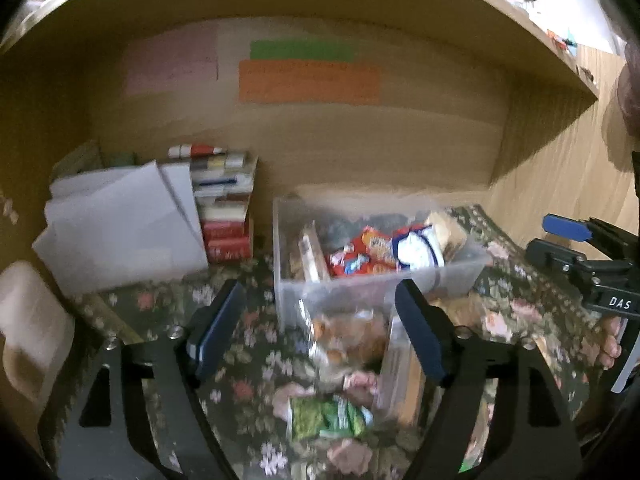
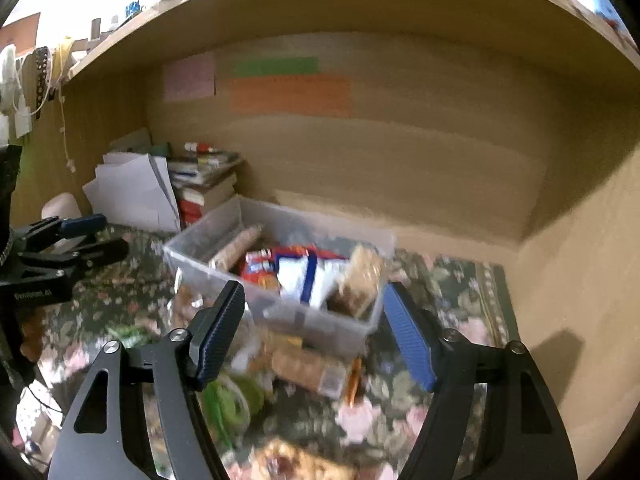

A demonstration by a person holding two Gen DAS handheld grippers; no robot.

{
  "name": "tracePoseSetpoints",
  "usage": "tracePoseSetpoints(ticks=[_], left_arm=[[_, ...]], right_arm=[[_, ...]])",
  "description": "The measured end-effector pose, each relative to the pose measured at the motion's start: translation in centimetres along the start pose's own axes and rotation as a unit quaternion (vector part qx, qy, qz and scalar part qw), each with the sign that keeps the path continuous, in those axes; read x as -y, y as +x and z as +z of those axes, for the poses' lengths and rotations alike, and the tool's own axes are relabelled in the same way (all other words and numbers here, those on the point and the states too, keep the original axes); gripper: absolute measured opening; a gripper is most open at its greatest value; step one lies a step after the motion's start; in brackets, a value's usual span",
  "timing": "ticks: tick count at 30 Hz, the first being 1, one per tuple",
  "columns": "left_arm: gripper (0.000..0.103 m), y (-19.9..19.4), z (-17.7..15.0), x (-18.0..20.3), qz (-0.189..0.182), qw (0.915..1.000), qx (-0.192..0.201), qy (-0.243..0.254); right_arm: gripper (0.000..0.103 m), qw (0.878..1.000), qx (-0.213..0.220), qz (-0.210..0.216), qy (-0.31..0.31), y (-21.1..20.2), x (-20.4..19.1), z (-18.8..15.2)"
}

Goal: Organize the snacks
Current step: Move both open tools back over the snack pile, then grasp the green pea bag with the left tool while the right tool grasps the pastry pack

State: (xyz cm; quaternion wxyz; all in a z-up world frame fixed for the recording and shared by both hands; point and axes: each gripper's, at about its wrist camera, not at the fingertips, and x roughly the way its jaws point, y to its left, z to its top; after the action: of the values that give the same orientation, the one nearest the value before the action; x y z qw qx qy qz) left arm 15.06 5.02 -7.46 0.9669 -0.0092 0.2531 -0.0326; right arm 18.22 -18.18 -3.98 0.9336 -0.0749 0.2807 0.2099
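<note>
A clear plastic bin [image 1: 288, 280] [image 2: 200, 268] stands on the floral cloth inside a wooden alcove and holds several snack packs, red, white-blue and brown. Loose snacks lie in front of it: an orange-brown bag [image 1: 344, 340], a green packet [image 1: 328, 416] [image 2: 232, 400] and a clear cracker pack [image 1: 400, 376] [image 2: 308, 368]. My left gripper [image 1: 320, 332] is open and empty, above the loose snacks. My right gripper [image 2: 312, 332] is open and empty, hovering before the bin's near wall. Each gripper shows at the edge of the other's view, the right gripper [image 1: 560, 240] and the left gripper [image 2: 92, 236].
White papers [image 1: 120, 220] [image 2: 132, 192] and a stack of books [image 1: 224, 204] [image 2: 204, 184] stand at the back left. A white object [image 1: 32, 320] lies at the far left. Wooden walls [image 2: 580, 260] close the alcove on both sides and behind.
</note>
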Motion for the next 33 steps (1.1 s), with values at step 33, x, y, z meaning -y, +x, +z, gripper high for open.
tracePoseSetpoints(ticks=[33], left_arm=[[0.076, 3.9, -9.1, -0.2, 0.005, 0.9956, -0.088, -0.031]], right_arm=[[0.097, 0.991, -0.110, -0.026, 0.076, 1.5, -0.5, -11.6]])
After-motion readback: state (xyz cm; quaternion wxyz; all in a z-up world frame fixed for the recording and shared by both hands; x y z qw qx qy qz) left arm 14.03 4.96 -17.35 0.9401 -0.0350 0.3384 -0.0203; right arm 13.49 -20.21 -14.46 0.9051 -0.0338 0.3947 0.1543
